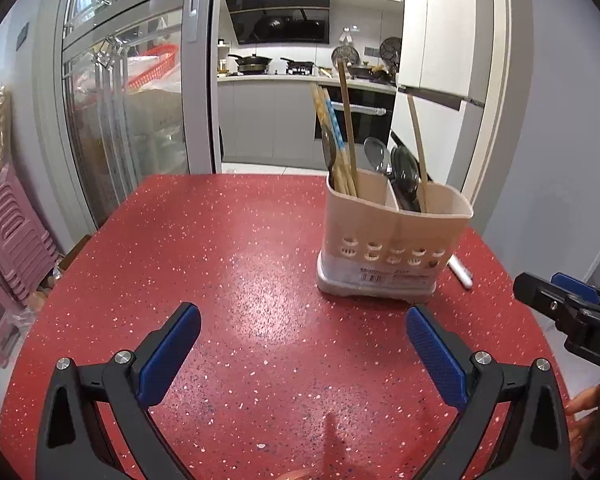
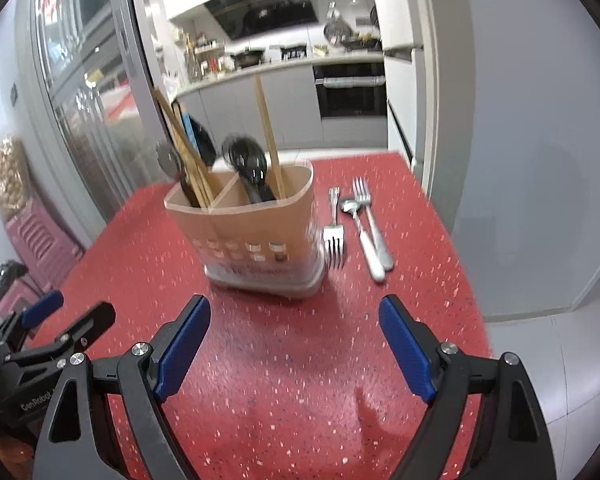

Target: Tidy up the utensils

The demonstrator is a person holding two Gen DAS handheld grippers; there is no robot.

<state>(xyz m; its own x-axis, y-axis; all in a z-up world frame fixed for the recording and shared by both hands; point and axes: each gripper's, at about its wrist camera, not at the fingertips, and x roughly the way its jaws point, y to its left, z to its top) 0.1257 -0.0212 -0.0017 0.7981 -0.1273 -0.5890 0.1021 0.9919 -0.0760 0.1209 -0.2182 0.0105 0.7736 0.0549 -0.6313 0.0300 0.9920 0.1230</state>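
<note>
Where holder [image 1: 392,236] blocks, cutlery hides.

Red speckled counter [image 1: 228,264] in the foreground, glossy under overhead light. Behind it, through a doorway, a kitchen: grey base cabinets [image 1: 268,120], black built-in oven [image 1: 358,114], black range hood [image 1: 280,18] above woks on the hob [image 1: 252,62]. Left of the counter, a sliding glass door [image 1: 128,92] in a grey frame; beside it, stacked pink plastic stools [image 1: 12,240]. Right of the counter, white cabinet fronts [image 1: 440,28], a plain pale wall [image 2: 540,140] and light floor tiles [image 2: 548,360].
</note>
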